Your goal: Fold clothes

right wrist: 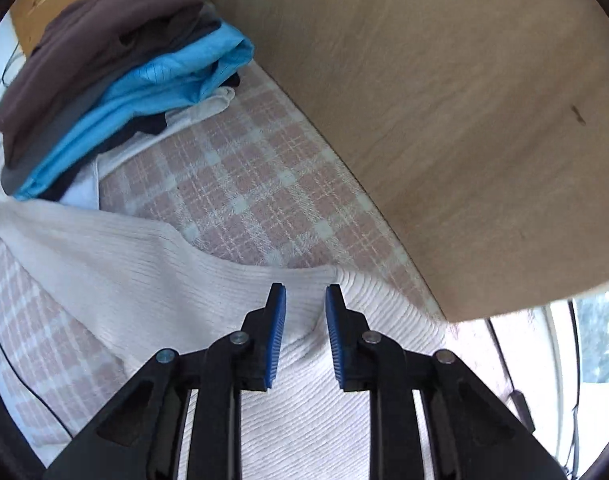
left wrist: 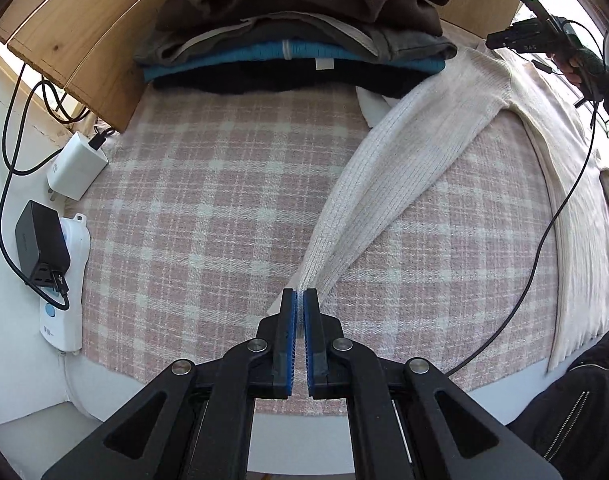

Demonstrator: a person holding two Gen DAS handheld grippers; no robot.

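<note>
While a pink plaid cloth (left wrist: 208, 208) covers the bed, a cream sweater (right wrist: 116, 264) lies spread on it, beside a stack (left wrist: 292, 28) of folded clothes. Left gripper (left wrist: 300, 300) is clamped on the sleeve (left wrist: 384, 184) end (drawn taut). Right gripper (right wrist: 305, 300) stands parted over the sweater's edge.

open right claw (right wrist: 305, 300) over cream sweater (right wrist: 152, 264)
</note>
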